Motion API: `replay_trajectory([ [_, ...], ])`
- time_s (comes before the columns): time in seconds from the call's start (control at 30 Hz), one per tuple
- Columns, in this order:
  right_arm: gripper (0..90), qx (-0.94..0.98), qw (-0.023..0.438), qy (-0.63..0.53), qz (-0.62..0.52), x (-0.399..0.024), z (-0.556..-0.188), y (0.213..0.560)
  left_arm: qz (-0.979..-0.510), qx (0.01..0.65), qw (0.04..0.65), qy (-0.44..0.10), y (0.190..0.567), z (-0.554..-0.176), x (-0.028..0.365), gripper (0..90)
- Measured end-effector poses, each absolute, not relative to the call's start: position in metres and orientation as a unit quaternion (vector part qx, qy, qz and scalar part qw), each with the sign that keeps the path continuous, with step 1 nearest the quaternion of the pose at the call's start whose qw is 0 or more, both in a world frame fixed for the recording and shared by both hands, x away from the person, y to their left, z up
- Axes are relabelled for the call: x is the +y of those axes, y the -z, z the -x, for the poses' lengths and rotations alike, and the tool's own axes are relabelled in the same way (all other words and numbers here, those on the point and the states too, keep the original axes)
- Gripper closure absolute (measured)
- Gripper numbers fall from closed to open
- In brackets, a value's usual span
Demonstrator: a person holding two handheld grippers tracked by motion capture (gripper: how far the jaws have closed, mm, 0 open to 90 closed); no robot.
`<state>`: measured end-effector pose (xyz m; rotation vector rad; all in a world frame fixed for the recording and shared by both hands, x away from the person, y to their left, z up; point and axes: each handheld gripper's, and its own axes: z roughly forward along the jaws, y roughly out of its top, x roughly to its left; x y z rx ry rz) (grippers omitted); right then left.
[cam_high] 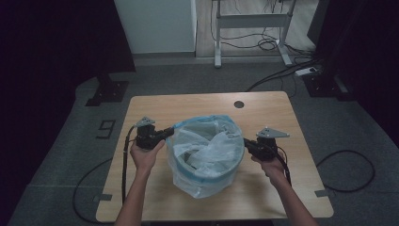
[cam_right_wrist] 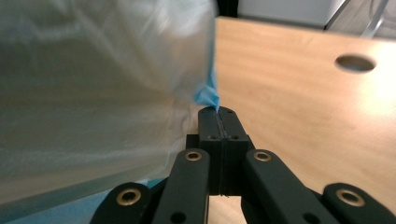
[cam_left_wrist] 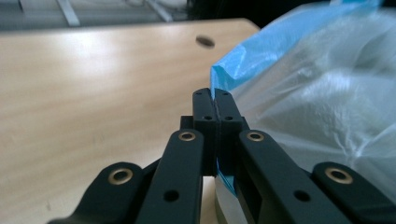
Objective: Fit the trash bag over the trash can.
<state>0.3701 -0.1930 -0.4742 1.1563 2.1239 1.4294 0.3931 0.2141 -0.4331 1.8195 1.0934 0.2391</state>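
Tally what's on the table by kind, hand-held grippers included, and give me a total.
Bin with blue plastic bag: 1
Hand-held grippers: 2, the left and the right, each shut on the bag's blue rim
Table cable hole: 1
Total: 4

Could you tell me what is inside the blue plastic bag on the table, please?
Inside the blue plastic bag, only crumpled clear plastic film shows near the top. Anything beneath it is covered.
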Motion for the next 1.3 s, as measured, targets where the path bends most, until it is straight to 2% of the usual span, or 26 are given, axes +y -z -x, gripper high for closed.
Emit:
replay_trajectory([
  [0.23,88.6,0.758,0.145,-0.476,-0.422,-0.190,-0.372,0.496,-0.757,0.462,0.456,-0.077,0.455,-0.392,0.216,89.7],
  [0.6,86.5,0.747,0.158,-0.478,-0.435,-0.198,-0.360,0.513,-0.751,0.461,0.465,-0.080,0.463,-0.375,0.228,88.1],
  [0.63,83.4,0.743,0.163,-0.481,-0.436,-0.199,-0.359,0.513,-0.750,0.459,0.469,-0.086,0.462,-0.373,0.229,85.7],
  [0.67,76.3,0.737,0.173,-0.485,-0.438,-0.201,-0.356,0.512,-0.748,0.458,0.472,-0.090,0.461,-0.371,0.230,81.0],
  [0.77,56.9,0.717,0.203,-0.495,-0.447,-0.205,-0.349,0.506,-0.743,0.456,0.475,-0.119,0.456,-0.365,0.232,57.3],
  [0.9,51.2,0.695,0.220,-0.520,-0.446,-0.214,-0.330,0.494,-0.733,0.451,0.491,-0.137,0.448,-0.357,0.240,40.2],
  [1.3,45.1,0.705,0.197,-0.562,-0.387,-0.216,-0.278,0.480,-0.737,0.406,0.516,-0.161,0.417,-0.330,0.255,24.9],
])
